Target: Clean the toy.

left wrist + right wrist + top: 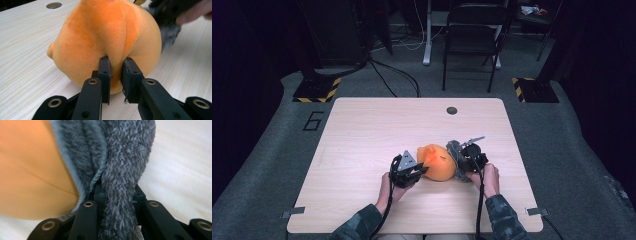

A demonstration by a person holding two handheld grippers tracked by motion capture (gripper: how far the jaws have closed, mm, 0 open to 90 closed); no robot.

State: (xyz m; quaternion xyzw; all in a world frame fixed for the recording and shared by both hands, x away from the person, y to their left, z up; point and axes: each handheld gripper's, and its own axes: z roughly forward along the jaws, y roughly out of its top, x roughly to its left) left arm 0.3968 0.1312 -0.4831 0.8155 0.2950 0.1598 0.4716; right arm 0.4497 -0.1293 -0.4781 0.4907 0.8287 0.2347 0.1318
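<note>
An orange plush toy [438, 161] lies on the wooden table [362, 130] near its front middle. A grey fuzzy cloth [455, 151] wraps its right side. My left gripper [418, 171] is at the toy's left end, shut on a pinched fold of the orange plush [110, 37], with the black fingers [104, 72] pressing the fabric between them. My right gripper [460, 162] is at the toy's right end, shut on a bunched strip of the grey fuzzy cloth [120, 170], and the orange body [30, 170] lies just to its left.
A round cable hole [452, 110] sits near the table's far edge. Beyond the table stand a black folding chair [472, 35] and stands with yellow-black striped feet [317, 90]. Cables trail from both grippers toward the front edge.
</note>
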